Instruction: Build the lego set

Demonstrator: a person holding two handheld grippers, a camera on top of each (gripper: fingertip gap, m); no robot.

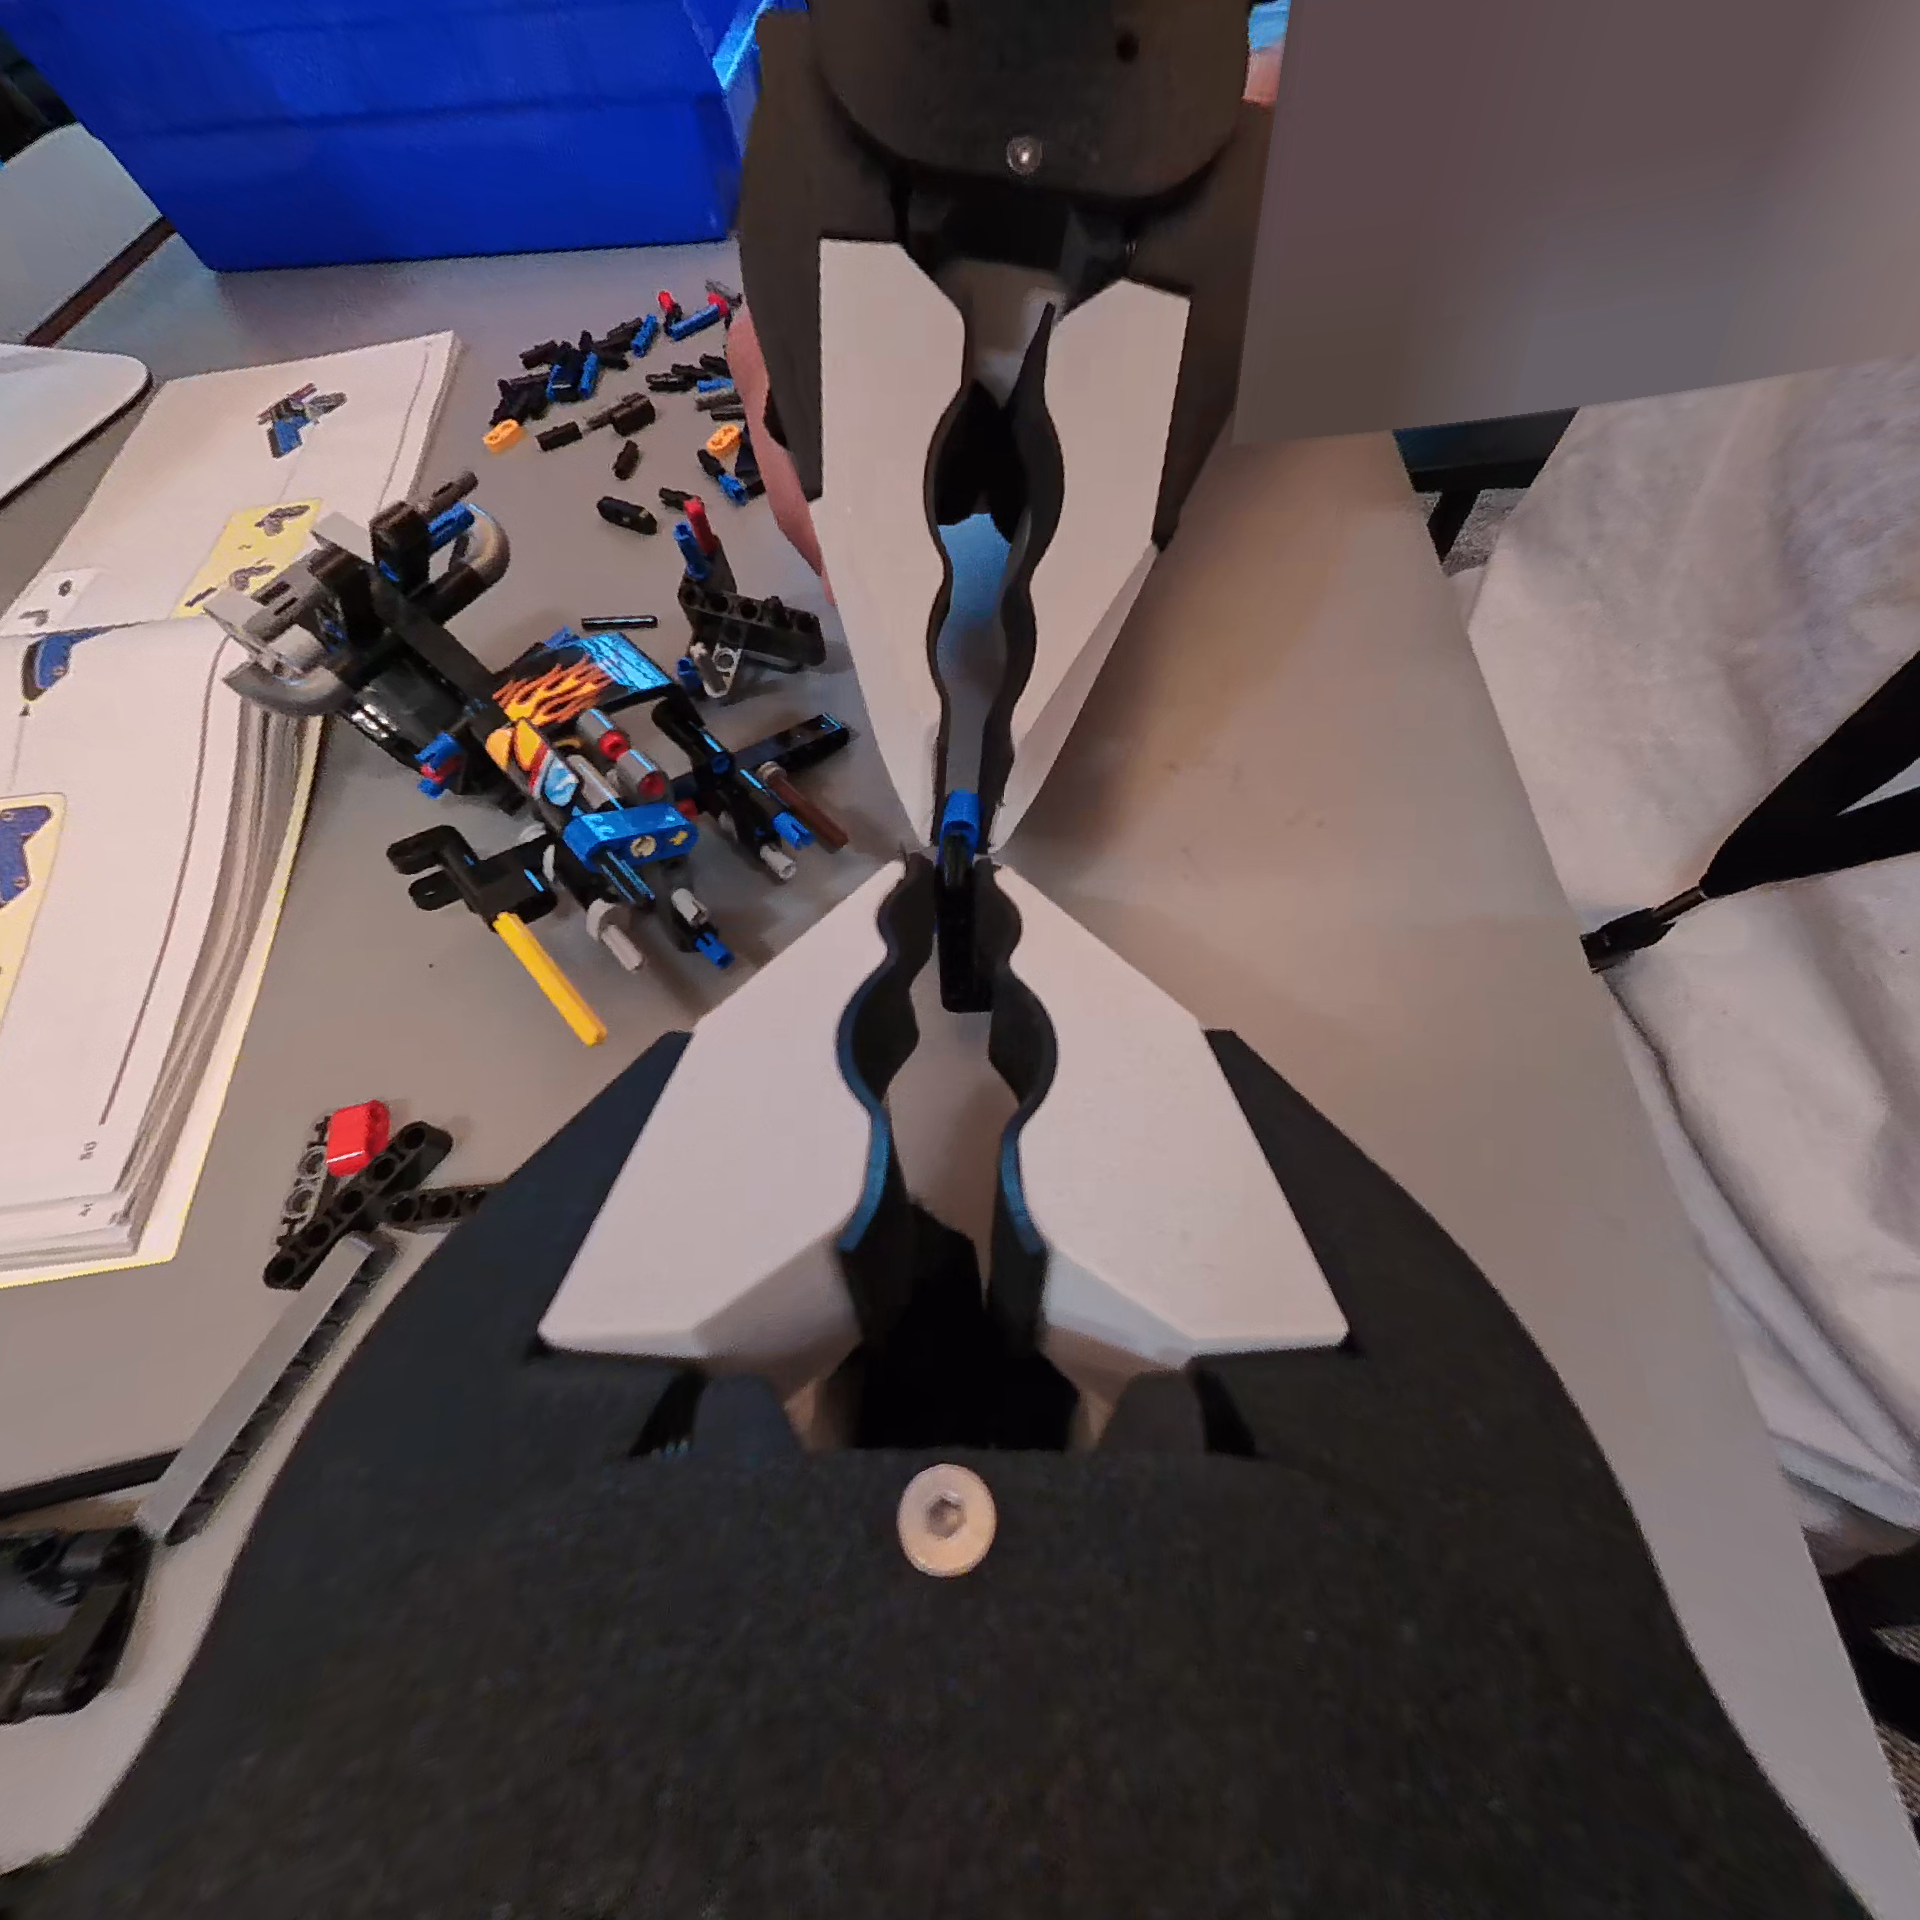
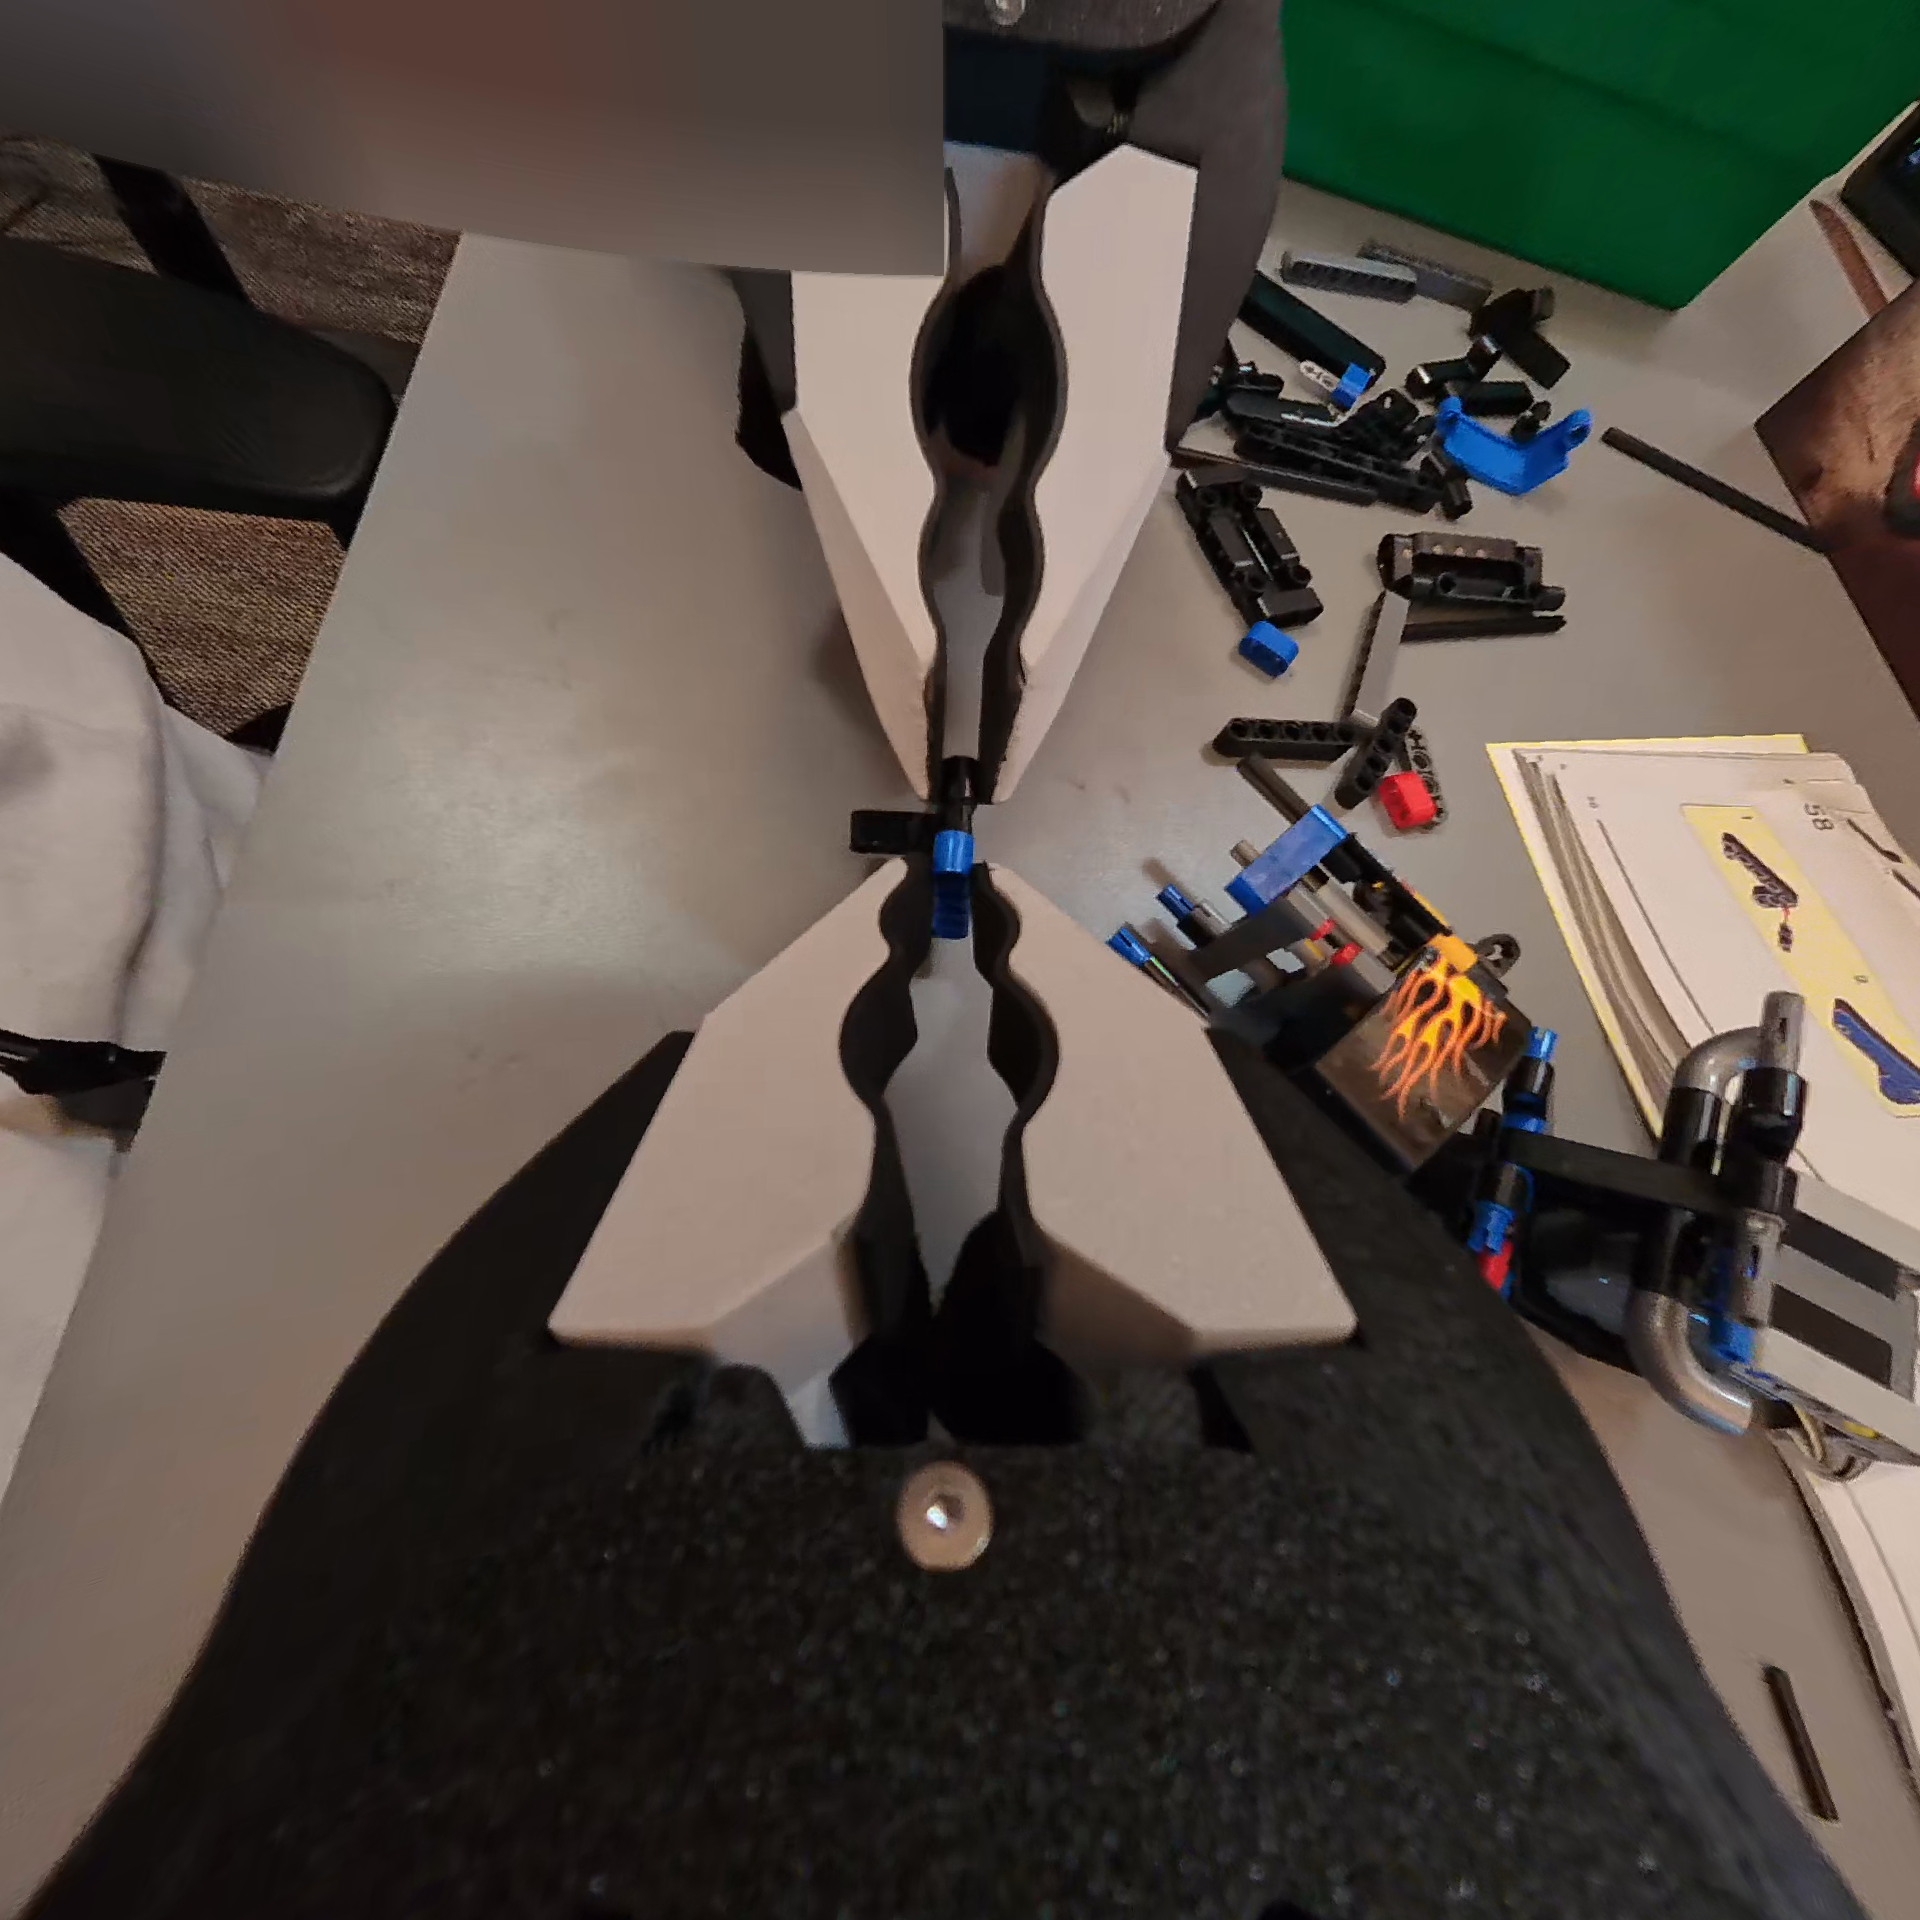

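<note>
We see both grippers tip to tip at frame centre in both wrist views. Left gripper (image 1: 951, 883) is clamped on a black piece (image 1: 961, 940); right gripper (image 2: 951, 883) is clamped on a blue pin (image 2: 950, 896). Pin and black piece touch end to end above the grey table (image 1: 1195, 790). We can't tell if the pin is seated. Partly built car (image 1: 540, 727) with flame panel sits left of centre in the left view, beside the open instruction booklet (image 1: 156, 831). Loose parts pile (image 1: 634, 395) lies upper centre-left, in front of a blue bin (image 1: 395, 114). Green bin (image 2: 1579, 125) is upper right in the right view.
</note>
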